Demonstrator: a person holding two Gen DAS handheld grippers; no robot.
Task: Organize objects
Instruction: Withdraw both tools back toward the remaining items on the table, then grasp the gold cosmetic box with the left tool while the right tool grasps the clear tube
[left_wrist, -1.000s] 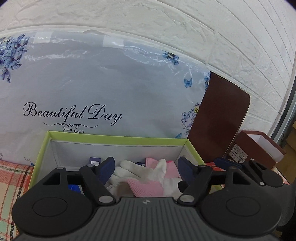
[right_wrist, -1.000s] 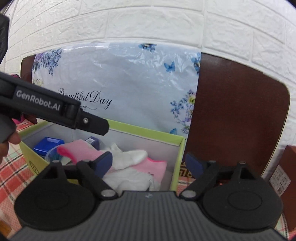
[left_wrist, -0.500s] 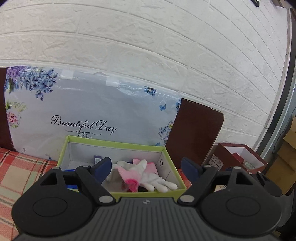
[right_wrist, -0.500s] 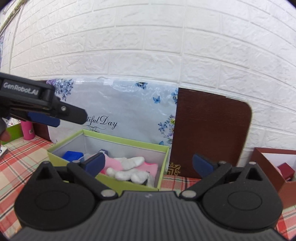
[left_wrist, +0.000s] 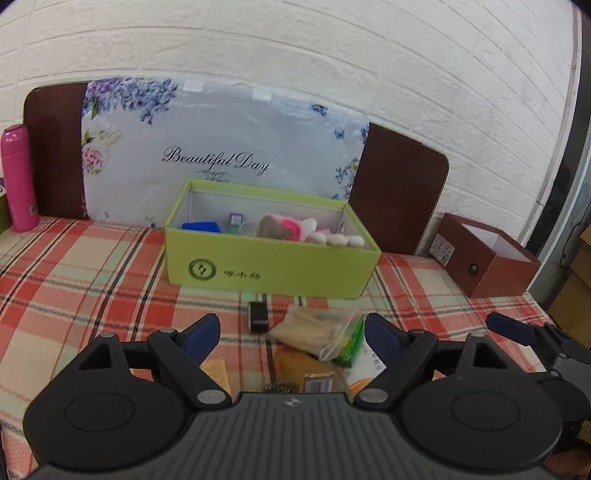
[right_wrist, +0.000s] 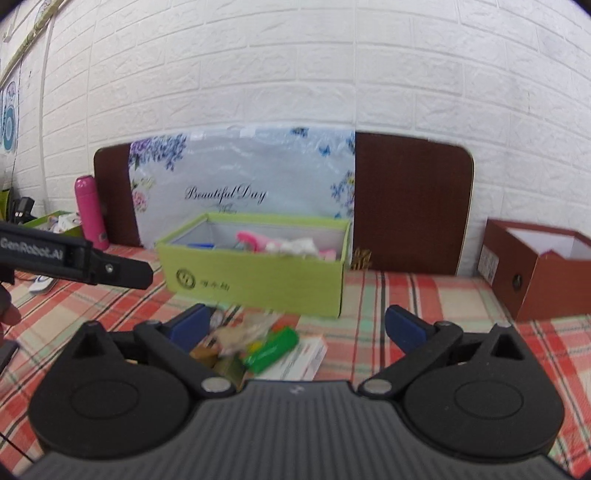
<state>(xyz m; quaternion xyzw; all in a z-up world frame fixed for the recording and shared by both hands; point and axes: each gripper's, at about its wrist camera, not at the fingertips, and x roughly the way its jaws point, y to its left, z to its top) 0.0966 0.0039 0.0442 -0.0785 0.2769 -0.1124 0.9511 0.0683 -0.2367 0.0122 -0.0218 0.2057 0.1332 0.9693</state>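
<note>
A green open box (left_wrist: 269, 264) stands on the plaid cloth and holds pink and white gloves (left_wrist: 317, 230) and a blue item (left_wrist: 201, 226); it also shows in the right wrist view (right_wrist: 255, 275). In front of it lies a pile: a clear bag of tan sticks (left_wrist: 314, 328), a small black clip (left_wrist: 258, 315), a green tube (right_wrist: 273, 349) and a white carton (right_wrist: 303, 356). My left gripper (left_wrist: 291, 332) is open and empty, low above the pile. My right gripper (right_wrist: 297, 326) is open and empty, to the right of the left one.
A brown open box (left_wrist: 487, 260) stands at the right table edge. A pink bottle (left_wrist: 18, 177) stands far left. A floral bag (left_wrist: 221, 147) and a brown board (left_wrist: 399, 195) lean on the brick wall behind the green box.
Both grippers have pulled back from the green box and dropped lower. The pile of loose items in front of the box has come into view. Both stay open.
</note>
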